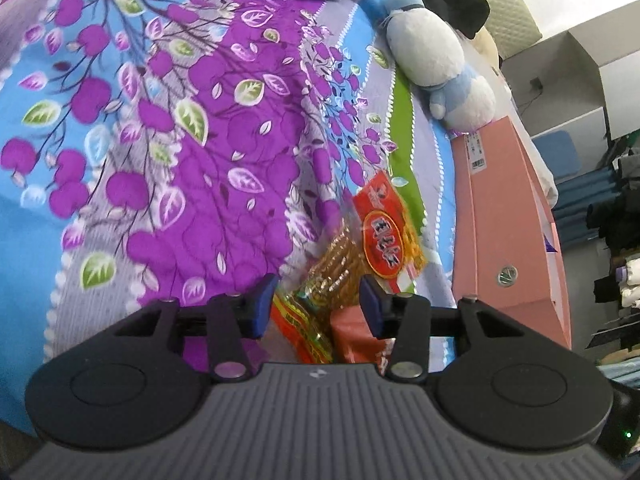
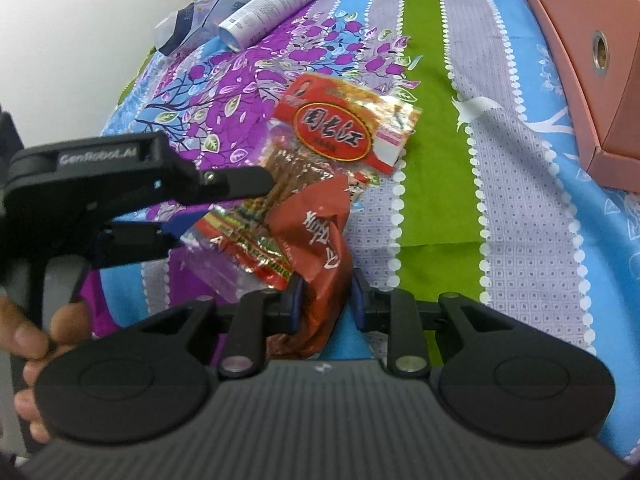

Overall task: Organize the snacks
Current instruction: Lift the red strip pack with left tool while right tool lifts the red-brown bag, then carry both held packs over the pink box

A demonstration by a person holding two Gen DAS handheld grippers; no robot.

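While my right gripper (image 2: pixel 322 300) pinches the crinkled dark-red foil packet (image 2: pixel 320 248), my left gripper (image 1: pixel 316 306) hangs with its jaws parted and empty over the glossy clear-and-red snack bag (image 2: pixel 344 128). Both lie on the soft floral bedsheet (image 1: pixel 160 140). A smooth pink box (image 2: pixel 592 80) borders the right; open fabric spreads left.

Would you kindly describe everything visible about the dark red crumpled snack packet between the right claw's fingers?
The dark red packet is a glossy foil-like wrapper with white characters, crumpled and twisted, standing roughly upright. The right claw is shut on its lower part, blue pads pressing both sides. Its upper left edge overlaps a clear-and-red snack bag lying on the patterned bedsheet. In the left wrist view it shows as an orange-red block.
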